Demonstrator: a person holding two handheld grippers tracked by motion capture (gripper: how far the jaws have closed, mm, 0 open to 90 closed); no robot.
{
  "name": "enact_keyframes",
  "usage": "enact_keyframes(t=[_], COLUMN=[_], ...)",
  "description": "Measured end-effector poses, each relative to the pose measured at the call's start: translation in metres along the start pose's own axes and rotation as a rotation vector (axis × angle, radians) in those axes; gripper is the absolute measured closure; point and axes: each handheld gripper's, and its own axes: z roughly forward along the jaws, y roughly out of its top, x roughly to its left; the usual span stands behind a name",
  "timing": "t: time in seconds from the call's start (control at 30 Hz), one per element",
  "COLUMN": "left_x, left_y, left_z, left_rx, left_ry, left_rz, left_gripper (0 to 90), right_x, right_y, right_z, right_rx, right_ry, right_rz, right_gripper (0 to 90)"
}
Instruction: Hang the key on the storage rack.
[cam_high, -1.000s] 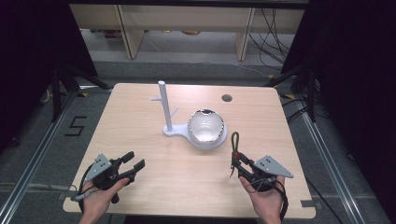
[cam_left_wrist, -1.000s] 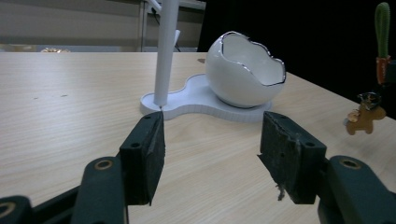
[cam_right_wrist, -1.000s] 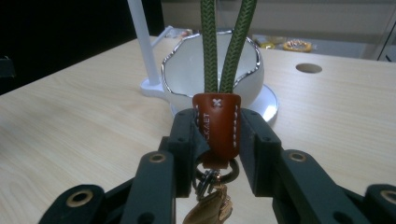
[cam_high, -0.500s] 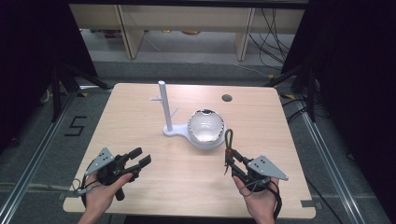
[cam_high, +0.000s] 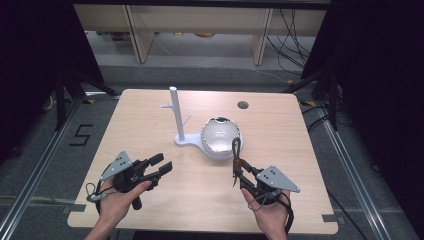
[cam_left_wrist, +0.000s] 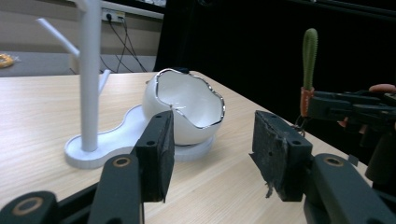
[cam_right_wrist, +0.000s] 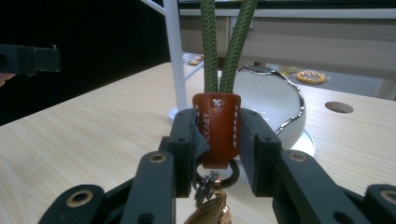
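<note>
Right now the right gripper (cam_high: 237, 169) clamps a keychain (cam_right_wrist: 217, 128) by its brown leather tab, jaws pressed on both sides of the tab. Green cord loop (cam_high: 235, 148) stands upright above the jaws; metal ring and clasp hang below them. In the high view the keychain sits just in front of the white bowl (cam_high: 220, 137), near its rim, not touching as far as visible. White stand (cam_high: 176, 117) with pegs rises left of the bowl on the shared base. Left gripper (cam_high: 161, 167) is held above the table (cam_high: 140, 110), well apart from the keychain, jaws partly open, just been closing, nothing between them.
</note>
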Motion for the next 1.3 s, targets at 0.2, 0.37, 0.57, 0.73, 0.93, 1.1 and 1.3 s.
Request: enact_keyframes(t=[0.2,0.37,0.57,0.73,0.93,1.1,1.3], left_x=[-0.010,-0.017,-0.023,-0.028,-0.036,-0.040,-0.044], left_y=[0.007,0.010,0.013,0.016,0.020,0.021,0.022], left_z=[0.014,0.024,0.036,0.044,0.054,0.063,0.072], left_rx=[0.024,0.041,0.057,0.067,0.075,0.077,0.082], left_ry=[-0.043,-0.063,-0.093,-0.109,-0.145,-0.161,-0.175], left_rz=[-0.009,0.003,0.020,0.020,0.018,0.018,0.008], left_gripper=[50.5,52.6,55.0,56.6,58.4,60.5,62.9], right_x=[0.009,0.017,0.023,0.026,0.031,0.034,0.037], right_y=[0.000,0.001,0.000,0.001,0.000,0.000,0.000], right_z=[0.008,0.013,0.018,0.021,0.024,0.025,0.027], right_rx=[-0.010,-0.021,-0.020,-0.015,-0.012,-0.016,-0.009], right_ry=[0.021,0.030,0.042,0.044,0.067,0.065,0.073], right_rz=[-0.010,-0.016,-0.026,-0.053,-0.041,-0.041,-0.038], right_gripper=[68.7,68.7,68.7,68.7,68.6,68.7,68.6])
